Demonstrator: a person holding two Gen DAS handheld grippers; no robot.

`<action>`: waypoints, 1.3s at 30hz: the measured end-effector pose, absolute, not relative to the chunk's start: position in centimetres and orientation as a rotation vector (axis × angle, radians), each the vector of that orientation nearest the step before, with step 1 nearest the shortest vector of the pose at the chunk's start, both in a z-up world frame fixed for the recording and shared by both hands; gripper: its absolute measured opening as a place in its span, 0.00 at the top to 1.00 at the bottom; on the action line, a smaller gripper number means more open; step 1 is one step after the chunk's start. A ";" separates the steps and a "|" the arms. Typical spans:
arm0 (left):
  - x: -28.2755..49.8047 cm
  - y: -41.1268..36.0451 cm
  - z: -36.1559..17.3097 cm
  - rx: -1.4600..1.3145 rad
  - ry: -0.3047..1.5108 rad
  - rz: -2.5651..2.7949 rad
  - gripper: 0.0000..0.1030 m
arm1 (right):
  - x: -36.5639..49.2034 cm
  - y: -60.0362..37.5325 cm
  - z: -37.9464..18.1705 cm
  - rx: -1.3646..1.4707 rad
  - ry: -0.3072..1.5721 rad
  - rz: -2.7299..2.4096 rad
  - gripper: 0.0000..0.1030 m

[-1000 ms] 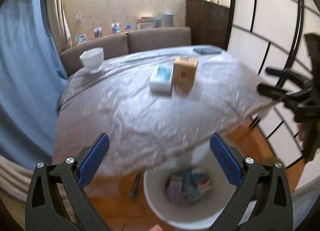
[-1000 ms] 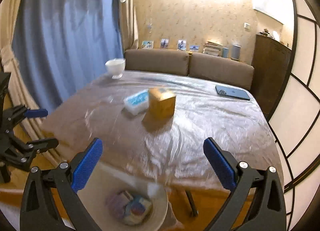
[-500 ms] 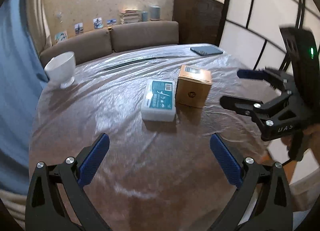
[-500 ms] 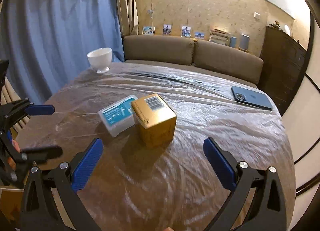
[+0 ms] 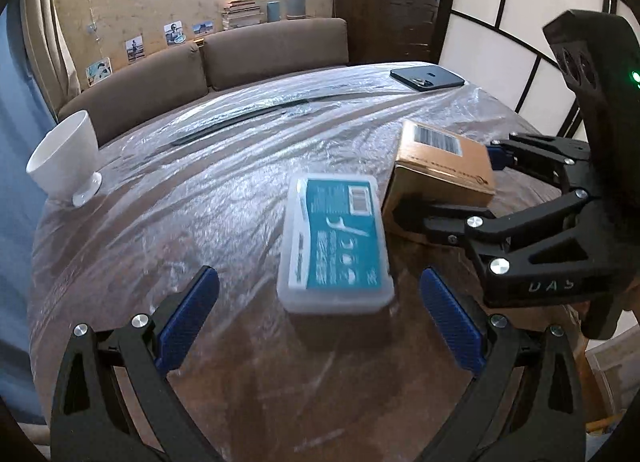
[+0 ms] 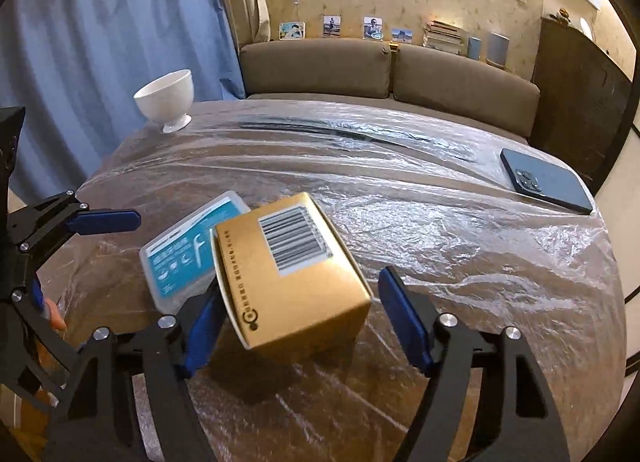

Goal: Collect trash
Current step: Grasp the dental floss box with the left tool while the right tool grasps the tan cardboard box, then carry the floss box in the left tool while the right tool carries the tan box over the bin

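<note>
On the plastic-covered table [image 5: 224, 182], the white case with a teal label [image 5: 335, 250] lies touching the gold box's [image 6: 294, 282] left side, long axis running away from the left gripper [image 5: 320, 318], whose jaws gape wide and empty just short of it. The right gripper [image 6: 296, 322], nearer the gold box, has just been closing; the box sits between its jaws, left pad about touching, right pad still clear. Both carry barcodes; other print is unreadable.

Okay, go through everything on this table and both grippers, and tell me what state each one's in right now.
Gold cardboard box: tilted between right gripper's pads, left pad touching.
White plastic case with teal label: flat, closed, ungripped.
White footed bowl: upright.
Dark blue phone: face down.
Left gripper: open, near the case.
Right gripper: jaws just closing around the box.
</note>
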State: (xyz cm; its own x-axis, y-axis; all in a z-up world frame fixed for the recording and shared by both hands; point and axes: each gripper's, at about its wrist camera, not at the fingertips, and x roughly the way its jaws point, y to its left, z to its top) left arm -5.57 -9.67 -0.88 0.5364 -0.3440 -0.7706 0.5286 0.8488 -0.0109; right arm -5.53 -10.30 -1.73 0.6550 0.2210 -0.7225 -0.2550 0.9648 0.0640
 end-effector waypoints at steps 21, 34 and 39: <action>-4.5 -10.6 -1.4 0.269 0.884 -0.511 0.46 | -6.1 -13.8 -2.6 0.166 0.840 0.238 0.51; -6.2 -8.6 -0.2 0.163 0.892 -0.484 0.46 | -8.4 -14.0 -1.2 0.173 0.820 0.262 0.51; -7.5 -8.0 0.3 0.132 0.883 -0.465 0.46 | -9.4 -14.0 -1.2 0.185 0.826 0.278 0.51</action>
State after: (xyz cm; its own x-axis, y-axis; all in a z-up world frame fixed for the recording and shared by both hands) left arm -7.50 -7.99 0.31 0.5426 -0.3365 -0.7697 0.4434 0.8929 -0.0778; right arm -9.44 -14.04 -1.21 0.6449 0.3143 -0.6967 -0.1715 0.9478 0.2689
